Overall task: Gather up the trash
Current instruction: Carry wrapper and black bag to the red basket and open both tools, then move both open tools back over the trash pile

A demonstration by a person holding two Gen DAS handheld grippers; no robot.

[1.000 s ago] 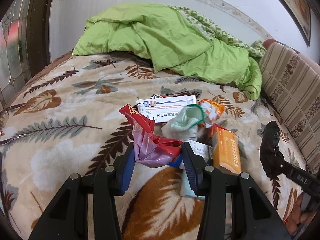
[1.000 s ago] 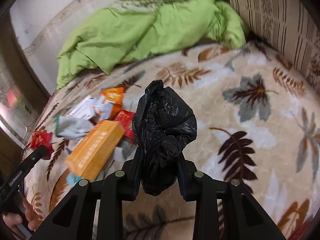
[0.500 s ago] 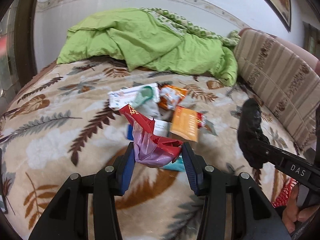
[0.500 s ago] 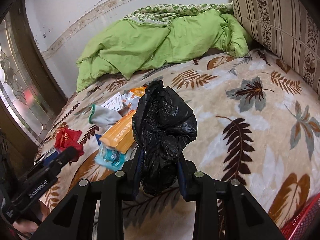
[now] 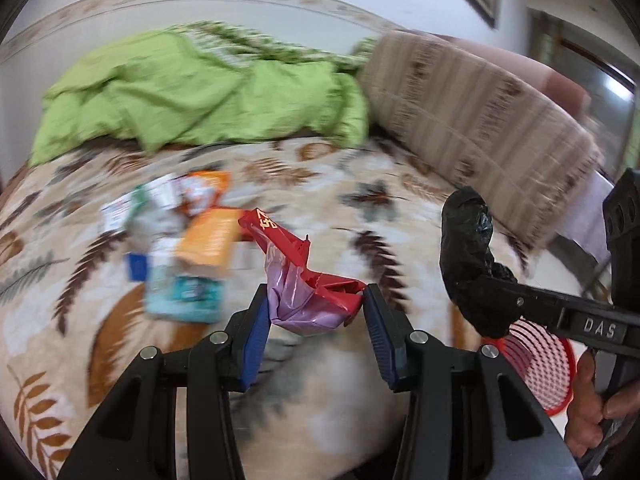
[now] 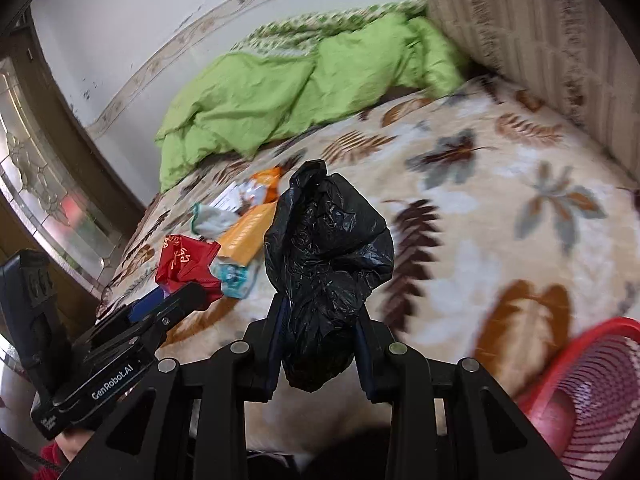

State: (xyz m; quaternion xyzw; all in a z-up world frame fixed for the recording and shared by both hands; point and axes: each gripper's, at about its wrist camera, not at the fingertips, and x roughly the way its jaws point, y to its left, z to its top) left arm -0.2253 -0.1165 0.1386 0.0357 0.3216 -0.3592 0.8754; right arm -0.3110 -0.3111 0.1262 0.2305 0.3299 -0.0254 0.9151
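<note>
Between the blue pads of the left gripper, a crumpled red wrapper with a purple foil lining, clamped from both sides and held clear of the bed. To its right, the right gripper pinches a bunched black plastic bag, whose upper part stands above the fingers. Beyond and to the left of the red wrapper, the remaining litter lies on the leaf-patterned blanket: an orange box, a teal packet just nearer, a white glove and small printed wrappers, blurred. Near right, beside the bed's edge, a red mesh basket. At the far end, a rumpled green quilt; far right, a striped cushion.
</note>
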